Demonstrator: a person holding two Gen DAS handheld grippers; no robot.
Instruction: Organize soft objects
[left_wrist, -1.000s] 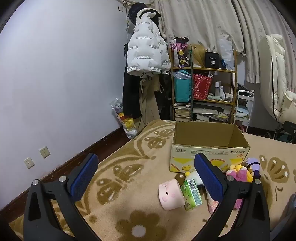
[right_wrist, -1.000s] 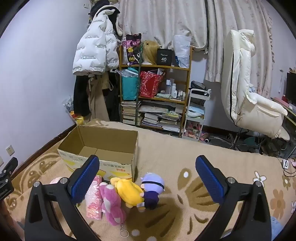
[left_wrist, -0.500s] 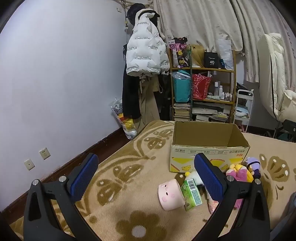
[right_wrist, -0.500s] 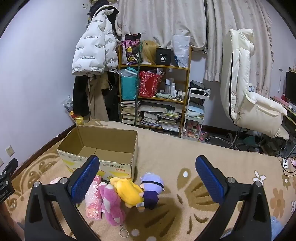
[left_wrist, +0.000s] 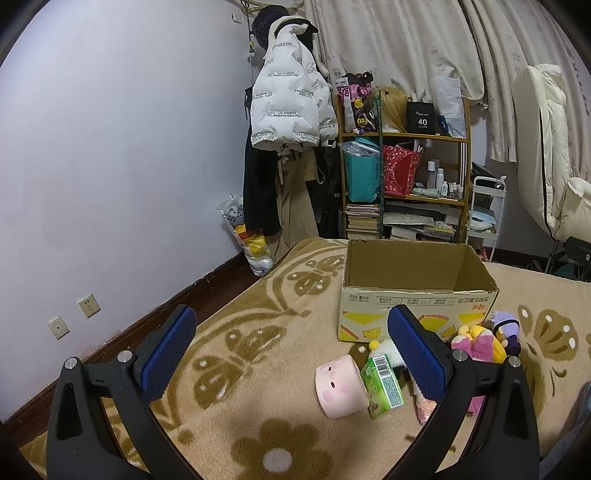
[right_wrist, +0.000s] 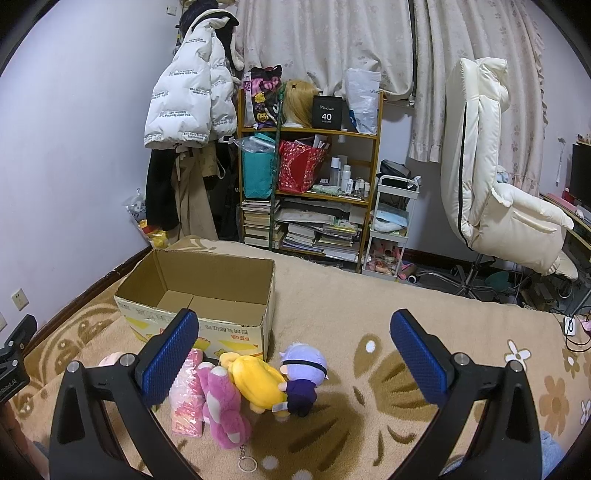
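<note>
An open empty cardboard box stands on the beige patterned blanket. In front of it lie soft things: a pink pig-face plush, a green tissue pack, a pink plush, a yellow plush, a purple doll and a pink packet. My left gripper is open and empty, above the blanket left of the pig plush. My right gripper is open and empty, above the plush pile.
A cluttered shelf with books and bags stands behind, with hanging coats to its left. A white chair stands at the right. The wall and sockets border the blanket's left side.
Both views have shifted very slightly; the objects and the open grippers stand as before.
</note>
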